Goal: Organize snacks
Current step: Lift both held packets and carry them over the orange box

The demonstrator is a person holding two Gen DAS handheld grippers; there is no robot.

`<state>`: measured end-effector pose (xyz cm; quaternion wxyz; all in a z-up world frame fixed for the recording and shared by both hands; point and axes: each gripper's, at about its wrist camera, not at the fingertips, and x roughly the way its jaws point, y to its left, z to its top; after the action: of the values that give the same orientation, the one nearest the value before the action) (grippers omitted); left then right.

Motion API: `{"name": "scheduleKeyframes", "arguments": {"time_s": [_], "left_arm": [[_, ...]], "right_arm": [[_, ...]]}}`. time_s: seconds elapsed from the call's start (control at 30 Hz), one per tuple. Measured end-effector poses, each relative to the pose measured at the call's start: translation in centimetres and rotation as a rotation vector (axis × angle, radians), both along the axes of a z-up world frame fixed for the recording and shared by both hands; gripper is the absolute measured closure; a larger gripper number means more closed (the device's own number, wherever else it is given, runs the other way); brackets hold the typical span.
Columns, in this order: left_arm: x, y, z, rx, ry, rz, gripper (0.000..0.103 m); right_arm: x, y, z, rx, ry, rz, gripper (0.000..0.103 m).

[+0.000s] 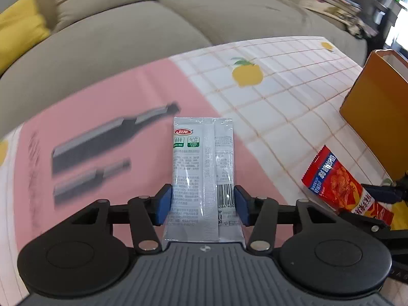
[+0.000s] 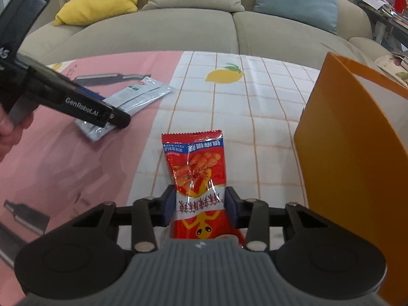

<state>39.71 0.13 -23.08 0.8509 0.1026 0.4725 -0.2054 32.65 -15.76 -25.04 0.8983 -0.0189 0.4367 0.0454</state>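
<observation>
My left gripper point(image 1: 203, 199) is shut on a grey-white snack packet point(image 1: 202, 158), back side up, held over the pink sheet. In the right wrist view the same packet point(image 2: 137, 97) sticks out of the left gripper point(image 2: 107, 113) above the table. My right gripper point(image 2: 200, 205) is shut on a red snack packet point(image 2: 196, 168), held just above the checked tablecloth. The red packet point(image 1: 339, 181) also shows at the right of the left wrist view. An orange paper bag point(image 2: 357, 140) stands open at the right, close to the right gripper.
The table carries a white checked cloth with lemon prints point(image 2: 224, 75) and a pink printed sheet point(image 2: 76, 153). A beige sofa point(image 2: 178, 30) with yellow, beige and blue cushions runs behind the table. Cluttered shelves point(image 2: 390, 7) stand at the far right.
</observation>
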Motion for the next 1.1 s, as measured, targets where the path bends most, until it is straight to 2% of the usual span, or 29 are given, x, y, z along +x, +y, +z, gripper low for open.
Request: {"name": "scheduleKeyframes", "arguments": {"time_s": [0.3, 0.5, 0.6, 0.73, 0.93, 1.1], "left_arm": [[-10.7, 0.8, 0.6, -0.030, 0.046, 0.143, 0.047], [-16.9, 1.2, 1.0, -0.102, 0.092, 0.240, 0.048], [-18.7, 1.1, 1.5, -0.119, 0.104, 0.257, 0.048], [-20.2, 1.4, 2.7, -0.220, 0.139, 0.301, 0.049], [-22.5, 1.3, 5.7, -0.311, 0.102, 0.333, 0.049], [-23.3, 0.0, 9.0, -0.370, 0.067, 0.313, 0.049]], "right_arm": [[-4.9, -0.1, 0.7, 0.052, 0.059, -0.001, 0.071], [-8.8, -0.7, 1.0, 0.123, 0.101, 0.000, 0.075], [-10.2, -1.4, 1.3, 0.170, 0.125, -0.029, 0.076], [-11.7, -2.0, 2.7, 0.189, 0.100, -0.040, 0.077], [-13.7, -3.2, 5.4, 0.239, 0.042, -0.054, 0.077], [-15.4, -4.5, 8.1, 0.257, -0.008, -0.067, 0.077]]}}
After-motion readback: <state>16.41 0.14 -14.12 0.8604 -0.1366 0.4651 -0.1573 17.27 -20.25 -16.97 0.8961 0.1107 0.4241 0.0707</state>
